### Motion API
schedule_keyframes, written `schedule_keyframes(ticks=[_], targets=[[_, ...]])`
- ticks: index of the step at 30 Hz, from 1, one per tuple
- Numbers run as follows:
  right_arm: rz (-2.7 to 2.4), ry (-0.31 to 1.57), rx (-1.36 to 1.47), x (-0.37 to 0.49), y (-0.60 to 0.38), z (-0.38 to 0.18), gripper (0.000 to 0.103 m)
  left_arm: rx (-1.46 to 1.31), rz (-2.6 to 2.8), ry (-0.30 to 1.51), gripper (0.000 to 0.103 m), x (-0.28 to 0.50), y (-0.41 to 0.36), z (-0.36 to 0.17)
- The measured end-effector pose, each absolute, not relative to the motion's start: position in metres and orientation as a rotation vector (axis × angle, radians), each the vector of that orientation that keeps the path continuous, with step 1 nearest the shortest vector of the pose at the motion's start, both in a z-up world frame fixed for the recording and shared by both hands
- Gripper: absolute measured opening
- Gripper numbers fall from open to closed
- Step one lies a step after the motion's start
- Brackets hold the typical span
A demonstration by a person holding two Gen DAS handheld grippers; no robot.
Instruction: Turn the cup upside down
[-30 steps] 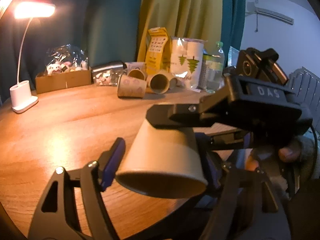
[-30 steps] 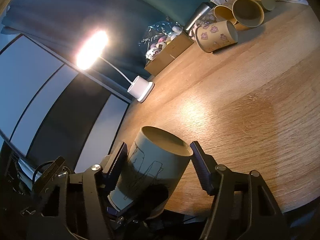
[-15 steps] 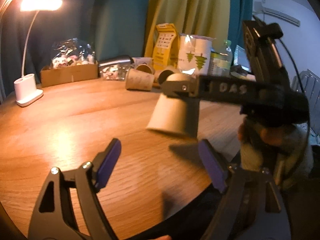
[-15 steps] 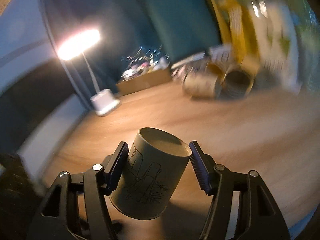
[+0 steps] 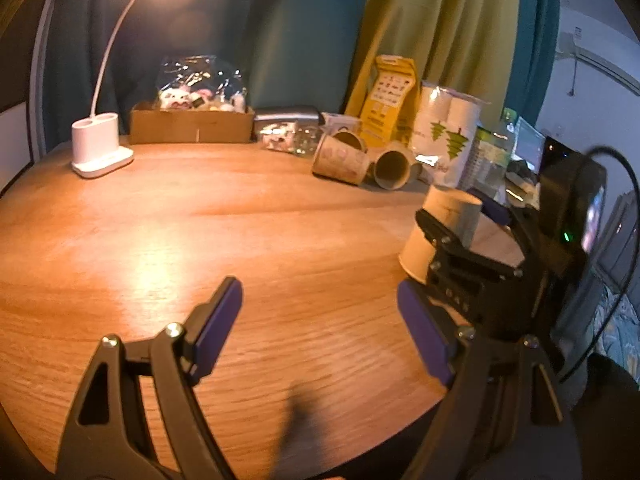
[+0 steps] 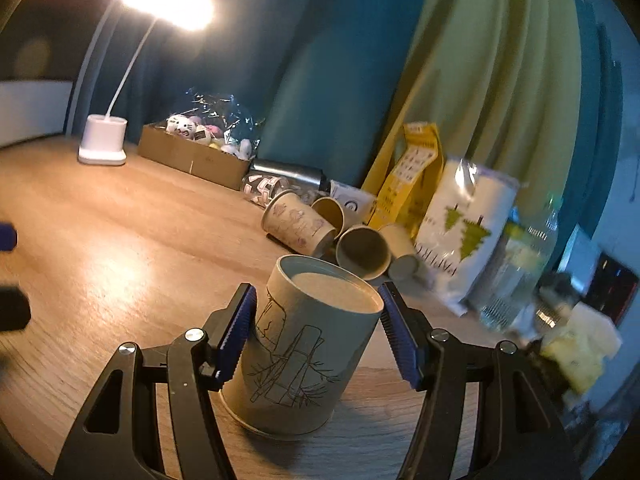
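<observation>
A tan paper cup [image 6: 300, 352] with a line drawing stands upside down, base up and rim down, on the wooden table [image 6: 120, 248]. My right gripper [image 6: 316, 332] is around it, blue pads on both sides of its upper part, touching or nearly so. In the left wrist view the same cup [image 5: 440, 228] shows at the right, partly hidden by the right gripper's black body. My left gripper [image 5: 320, 332] is open and empty, low over the table's near edge, left of the cup.
Several paper cups [image 6: 304, 228] lie on their sides at the back. Behind them stand a yellow pouch [image 6: 412, 176], a white bag [image 6: 468, 236] and a bottle [image 6: 520, 264]. A cardboard box of toys [image 5: 188, 124] and a white lamp [image 5: 100, 148] stand back left.
The right gripper has turned the cup over and brought it down to the table, rim down. The left gripper let go of it, opened and drew back to the left.
</observation>
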State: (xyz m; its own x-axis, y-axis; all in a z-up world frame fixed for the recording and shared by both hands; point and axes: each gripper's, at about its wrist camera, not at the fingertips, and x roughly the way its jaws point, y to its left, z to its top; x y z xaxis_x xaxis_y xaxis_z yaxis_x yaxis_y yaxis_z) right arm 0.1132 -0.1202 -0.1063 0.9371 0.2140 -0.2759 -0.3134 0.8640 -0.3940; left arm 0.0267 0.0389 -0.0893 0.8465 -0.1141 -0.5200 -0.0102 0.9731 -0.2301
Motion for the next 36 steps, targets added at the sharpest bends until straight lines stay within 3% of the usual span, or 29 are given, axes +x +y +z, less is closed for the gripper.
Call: schedule_keyframes(ticks=[16, 26, 27, 29, 31, 32, 34, 36], targets=[[0.335, 0.302, -0.389, 0.11, -0.122, -0.109, 0.067, -0.221, 0.002, 0.568, 0.081, 0.031, 0.044, -0.089], [0.4, 0.357, -0.23, 0.098, -0.139, -0.073, 0.068, -0.196, 0.008, 0.505, 0.081, 0.026, 0.04, -0.068], [0.405, 0.369, -0.214, 0.096, -0.14, -0.068, 0.069, -0.191, 0.005, 0.496, 0.081, 0.025, 0.04, -0.065], [0.422, 0.406, -0.173, 0.09, -0.144, -0.06, 0.083, -0.173, -0.001, 0.477, 0.081, 0.023, 0.036, -0.058], [0.435, 0.425, -0.137, 0.085, -0.149, -0.054, 0.084, -0.144, 0.003, 0.458, 0.081, 0.02, 0.03, -0.051], [0.435, 0.431, -0.121, 0.081, -0.151, -0.05, 0.084, -0.133, 0.005, 0.453, 0.083, 0.019, 0.028, -0.048], [0.432, 0.436, -0.104, 0.074, -0.155, -0.045, 0.084, -0.119, 0.004, 0.432, 0.096, 0.015, 0.023, -0.041], [0.424, 0.436, -0.091, 0.067, -0.159, -0.04, 0.084, -0.114, 0.003, 0.405, 0.1, 0.011, 0.02, -0.035]])
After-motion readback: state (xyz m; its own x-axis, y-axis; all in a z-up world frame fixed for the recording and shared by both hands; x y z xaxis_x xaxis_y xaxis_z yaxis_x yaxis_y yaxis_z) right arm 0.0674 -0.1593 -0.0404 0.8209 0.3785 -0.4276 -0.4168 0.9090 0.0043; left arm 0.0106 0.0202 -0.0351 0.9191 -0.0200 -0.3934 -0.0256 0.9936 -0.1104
